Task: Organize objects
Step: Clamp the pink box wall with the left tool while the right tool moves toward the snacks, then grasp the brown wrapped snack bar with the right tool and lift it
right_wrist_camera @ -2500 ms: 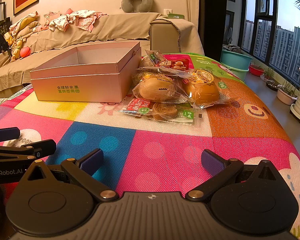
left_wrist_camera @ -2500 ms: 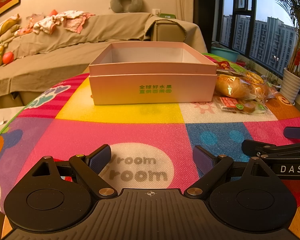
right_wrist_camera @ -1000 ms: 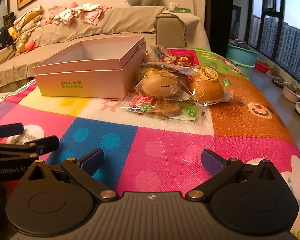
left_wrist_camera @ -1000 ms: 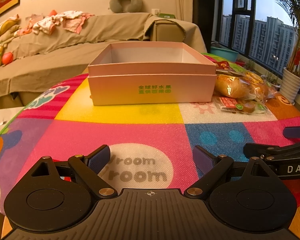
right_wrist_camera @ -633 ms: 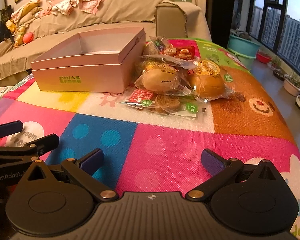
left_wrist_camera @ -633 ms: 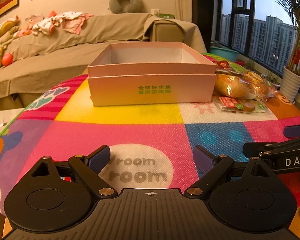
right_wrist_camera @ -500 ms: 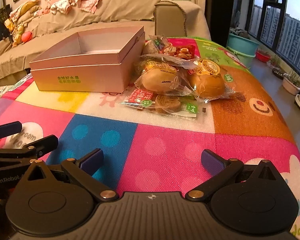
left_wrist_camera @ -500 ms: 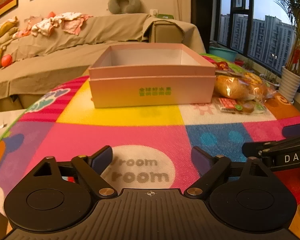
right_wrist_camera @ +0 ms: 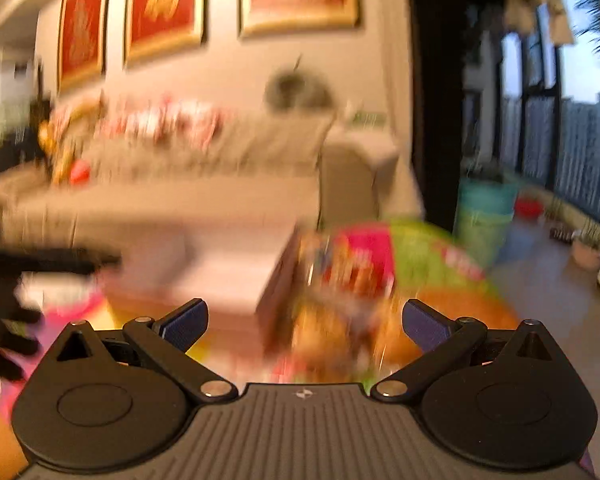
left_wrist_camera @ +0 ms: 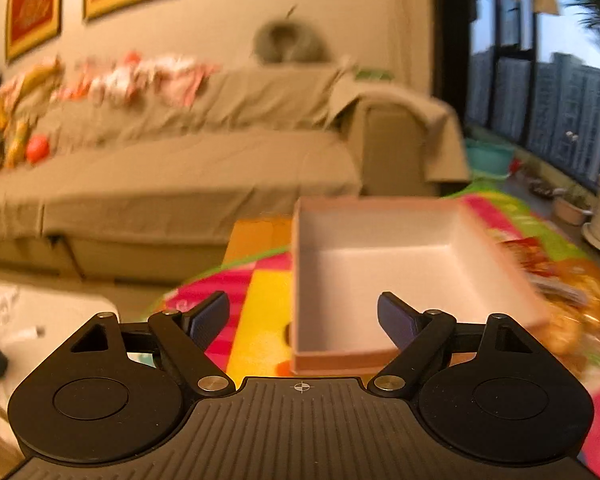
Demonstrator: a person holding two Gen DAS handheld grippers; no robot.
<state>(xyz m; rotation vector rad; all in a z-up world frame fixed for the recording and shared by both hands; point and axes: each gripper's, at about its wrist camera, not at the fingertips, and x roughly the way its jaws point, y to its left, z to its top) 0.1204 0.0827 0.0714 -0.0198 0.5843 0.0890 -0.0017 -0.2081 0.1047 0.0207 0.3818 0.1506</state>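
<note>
An open pink box [left_wrist_camera: 400, 264] with a white inside stands on the colourful mat [left_wrist_camera: 264, 312], empty as far as I see. My left gripper [left_wrist_camera: 304, 318] hangs open over the box's near left corner, nothing between its fingers. Wrapped buns and snack packets [left_wrist_camera: 560, 292] lie right of the box, blurred. In the right wrist view the box [right_wrist_camera: 228, 276] and the packets [right_wrist_camera: 340, 300] are smeared by motion. My right gripper [right_wrist_camera: 304, 322] stands open above the packets, its fingers empty. A dark blurred shape at the left edge [right_wrist_camera: 40, 264] looks like my left gripper.
A covered sofa [left_wrist_camera: 188, 160] with clothes and toys runs behind the table. A white surface [left_wrist_camera: 40, 320] with small items lies at the lower left. Teal tubs [right_wrist_camera: 488, 216], potted plants and tall windows stand at the right.
Both grippers have risen and moved toward the box and packets, which now look larger and closer. The left view now looks down into the box. The left jaws stand slightly narrower.
</note>
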